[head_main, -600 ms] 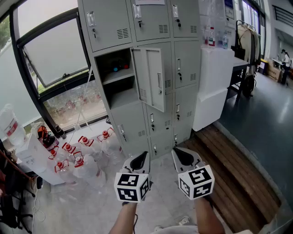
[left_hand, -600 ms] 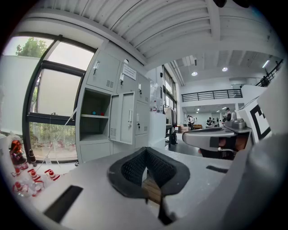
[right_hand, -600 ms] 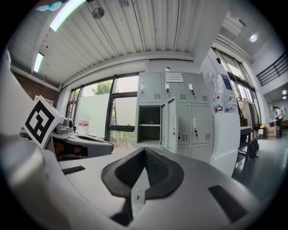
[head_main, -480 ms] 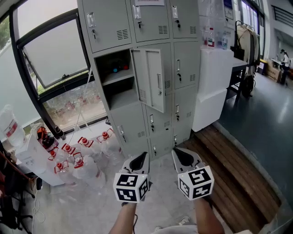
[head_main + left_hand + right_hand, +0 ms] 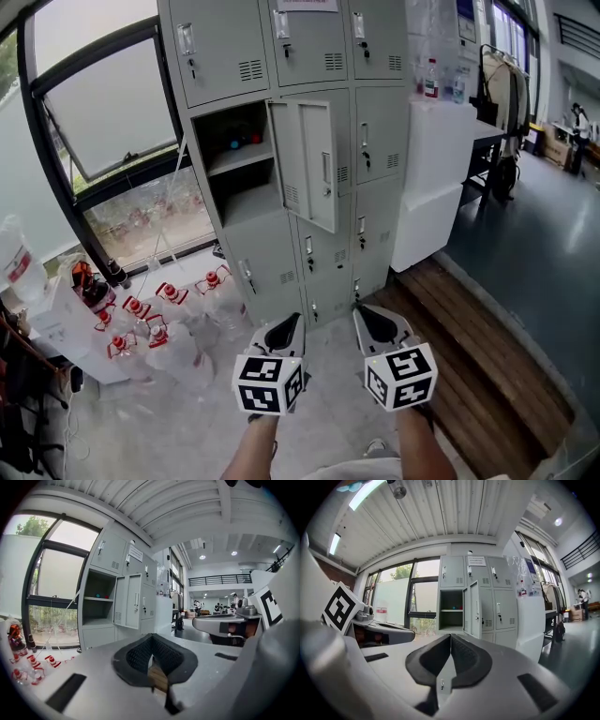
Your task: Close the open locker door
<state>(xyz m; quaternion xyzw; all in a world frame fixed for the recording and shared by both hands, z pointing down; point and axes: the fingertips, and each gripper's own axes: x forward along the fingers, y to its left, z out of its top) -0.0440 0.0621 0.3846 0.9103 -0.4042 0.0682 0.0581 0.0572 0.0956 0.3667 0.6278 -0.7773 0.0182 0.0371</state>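
A grey bank of lockers stands ahead. One middle-row door hangs wide open, swung out to the right of its compartment, which has a shelf with small coloured things on it. The open door also shows in the left gripper view, and the same door in the right gripper view. My left gripper and right gripper are held side by side low in the head view, well short of the lockers. Both have their jaws together with nothing between them.
Several water bottles with red caps crowd the floor left of the lockers, under a tilted window. A white cabinet stands right of the lockers. A wooden platform runs along the floor on the right.
The view has shifted slightly; the lockers sit a little lower and nearer. Both grippers keep their places side by side, jaws unchanged.
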